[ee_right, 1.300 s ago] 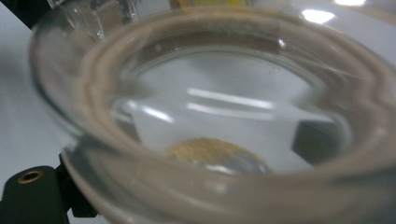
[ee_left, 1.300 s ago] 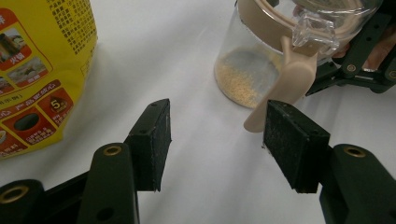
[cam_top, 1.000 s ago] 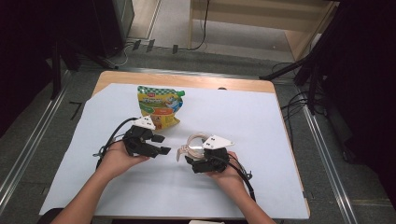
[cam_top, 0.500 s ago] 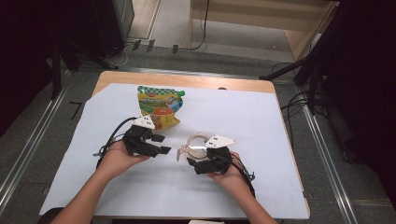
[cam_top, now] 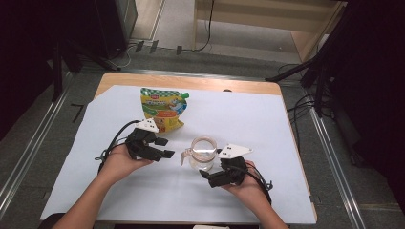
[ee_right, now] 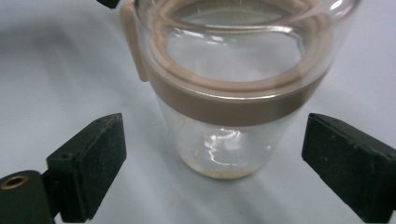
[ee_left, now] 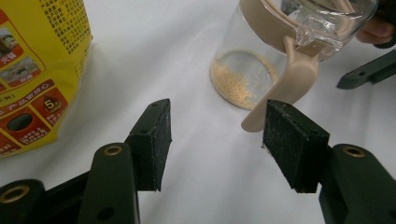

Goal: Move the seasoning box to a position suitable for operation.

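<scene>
A clear jar (cam_top: 202,152) with a beige rim and a hanging beige latch (ee_left: 289,88) stands upright mid-table, a thin layer of crumbs on its bottom. My left gripper (cam_top: 165,148) lies just left of it, open, with nothing between its pads (ee_left: 152,140); the latch tip hangs close to the right pad. My right gripper (cam_top: 208,179) sits at the jar's near right side, open. In the right gripper view the jar (ee_right: 233,93) stands ahead between the wide-set pads (ee_right: 93,163), which do not touch it.
A yellow and green stand-up pouch (cam_top: 162,109) lies behind the left gripper, at the left edge of the left gripper view (ee_left: 37,70). A white sheet (cam_top: 286,124) covers the wooden table, and cables trail from both grippers toward the person.
My right gripper has drawn back from the jar toward the table's front right. The jar and the left gripper have stayed where they were.
</scene>
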Available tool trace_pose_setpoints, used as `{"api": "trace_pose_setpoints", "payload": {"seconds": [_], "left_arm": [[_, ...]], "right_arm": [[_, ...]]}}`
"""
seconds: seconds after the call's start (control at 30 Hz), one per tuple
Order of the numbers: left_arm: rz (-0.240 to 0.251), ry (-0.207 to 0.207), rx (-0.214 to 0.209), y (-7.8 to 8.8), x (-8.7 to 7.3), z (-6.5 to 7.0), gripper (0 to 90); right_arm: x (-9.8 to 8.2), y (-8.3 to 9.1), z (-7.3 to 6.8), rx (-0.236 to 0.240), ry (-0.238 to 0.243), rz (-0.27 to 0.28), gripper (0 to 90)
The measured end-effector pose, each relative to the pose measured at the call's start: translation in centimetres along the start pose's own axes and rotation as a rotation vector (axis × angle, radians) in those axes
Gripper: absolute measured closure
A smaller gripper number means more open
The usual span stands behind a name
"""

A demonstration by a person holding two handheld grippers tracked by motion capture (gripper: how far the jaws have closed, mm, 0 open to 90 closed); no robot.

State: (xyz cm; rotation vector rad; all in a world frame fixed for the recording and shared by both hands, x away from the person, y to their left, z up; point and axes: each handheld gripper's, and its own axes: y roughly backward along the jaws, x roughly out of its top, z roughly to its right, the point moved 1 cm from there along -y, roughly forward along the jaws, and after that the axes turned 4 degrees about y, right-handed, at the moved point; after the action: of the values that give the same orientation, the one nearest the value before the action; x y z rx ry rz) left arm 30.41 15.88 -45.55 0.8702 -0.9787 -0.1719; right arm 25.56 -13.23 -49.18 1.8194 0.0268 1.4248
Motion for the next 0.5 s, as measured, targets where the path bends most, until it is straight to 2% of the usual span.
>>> {"api": "trace_pose_setpoints", "payload": {"seconds": [0.1,0.23,0.3,0.37,0.43,0.5], "left_arm": [[-0.005,0.000,-0.003,0.0,0.0,0.1,45.1],[-0.013,0.010,-0.026,-0.1,0.3,0.3,47.2],[-0.017,0.004,-0.027,-0.2,0.4,0.4,47.9],[-0.022,0.003,-0.032,-0.3,0.4,0.4,48.9],[-0.025,0.010,-0.047,-0.5,0.4,0.5,54.6],[-0.030,0.010,-0.046,-0.5,0.5,0.5,58.9]], "right_arm": [[0.0,0.7,0.0,0.003,0.002,0.002,9.8],[-0.2,2.8,0.4,-0.003,0.005,0.012,16.2],[-0.4,3.5,0.8,-0.006,-0.015,0.023,20.9],[-0.4,4.1,1.3,-0.003,-0.036,0.033,29.4],[-0.2,4.5,1.7,-0.006,-0.055,0.058,33.5],[0.0,4.7,1.9,-0.016,-0.048,0.068,39.6]]}}
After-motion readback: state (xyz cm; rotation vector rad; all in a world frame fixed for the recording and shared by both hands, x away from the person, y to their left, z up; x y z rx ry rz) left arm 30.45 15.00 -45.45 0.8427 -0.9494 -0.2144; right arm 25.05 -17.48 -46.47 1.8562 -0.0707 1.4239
